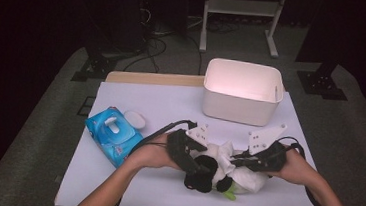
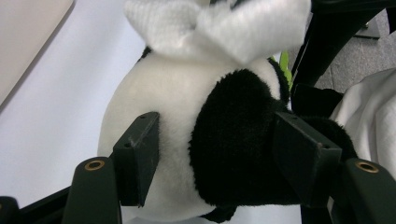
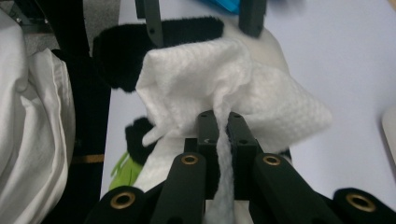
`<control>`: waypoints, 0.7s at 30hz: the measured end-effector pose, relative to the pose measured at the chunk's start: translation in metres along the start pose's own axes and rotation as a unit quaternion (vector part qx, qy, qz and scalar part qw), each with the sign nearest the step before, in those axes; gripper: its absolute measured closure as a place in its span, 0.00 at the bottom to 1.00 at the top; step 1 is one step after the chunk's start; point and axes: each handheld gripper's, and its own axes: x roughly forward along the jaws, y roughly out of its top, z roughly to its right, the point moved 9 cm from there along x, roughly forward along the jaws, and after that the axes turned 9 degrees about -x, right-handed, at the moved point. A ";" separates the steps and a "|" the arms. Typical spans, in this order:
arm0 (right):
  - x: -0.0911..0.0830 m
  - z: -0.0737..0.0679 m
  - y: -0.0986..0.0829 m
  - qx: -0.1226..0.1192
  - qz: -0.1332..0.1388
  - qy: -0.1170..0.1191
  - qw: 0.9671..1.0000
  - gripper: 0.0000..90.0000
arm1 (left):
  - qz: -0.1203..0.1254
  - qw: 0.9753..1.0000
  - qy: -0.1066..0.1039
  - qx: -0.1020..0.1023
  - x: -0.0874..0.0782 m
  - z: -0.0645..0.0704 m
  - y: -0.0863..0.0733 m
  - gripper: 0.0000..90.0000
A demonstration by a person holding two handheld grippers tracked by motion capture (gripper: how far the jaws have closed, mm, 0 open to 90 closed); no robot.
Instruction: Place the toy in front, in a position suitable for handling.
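At the near edge of the white table [image 1: 136, 99], I have a plush panda [image 2: 187, 154] braced in my left gripper [image 1: 200, 166], its two black jaws pressed against the toy's white belly and black limb. My right gripper [image 3: 219, 135] is clenched on a gathered strip of a white wet wipe [image 3: 224, 88], which drapes over the panda's upper side. The toy lies on the table between both hands, just in front of the white bin [image 1: 242, 90]; the blue wipe pack [image 1: 113, 134] sits to the left with its lid open. I judge this to be the wiping step, with the toy steadied and the cloth already against it. The next move calls for dragging the wipe across the fur with the right hand while the left grip holds firm, so the soft body doesn't roll.
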 end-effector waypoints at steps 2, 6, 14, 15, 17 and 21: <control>0.005 0.001 0.008 -0.009 -0.003 0.003 1.000 0.95 | -0.001 1.000 0.002 0.000 0.000 0.000 0.000 0.37; 0.013 0.002 0.027 -0.021 0.010 0.012 1.000 0.95 | 0.000 1.000 0.002 0.001 0.002 0.000 0.001 0.37; 0.036 0.004 0.054 -0.041 0.019 0.036 0.998 0.95 | -0.002 1.000 0.006 0.004 0.003 0.002 0.000 0.37; 0.042 0.003 0.059 -0.045 0.018 0.040 0.998 0.95 | -0.004 1.000 0.007 0.007 0.003 0.001 0.000 0.37; 0.047 0.002 0.062 -0.048 0.017 0.045 0.998 0.95 | -0.004 1.000 0.007 0.007 0.003 0.001 0.000 0.37; 0.044 0.005 0.059 -0.040 0.021 0.043 0.998 0.95 | 0.009 1.000 0.004 -0.002 0.003 0.001 -0.002 0.37</control>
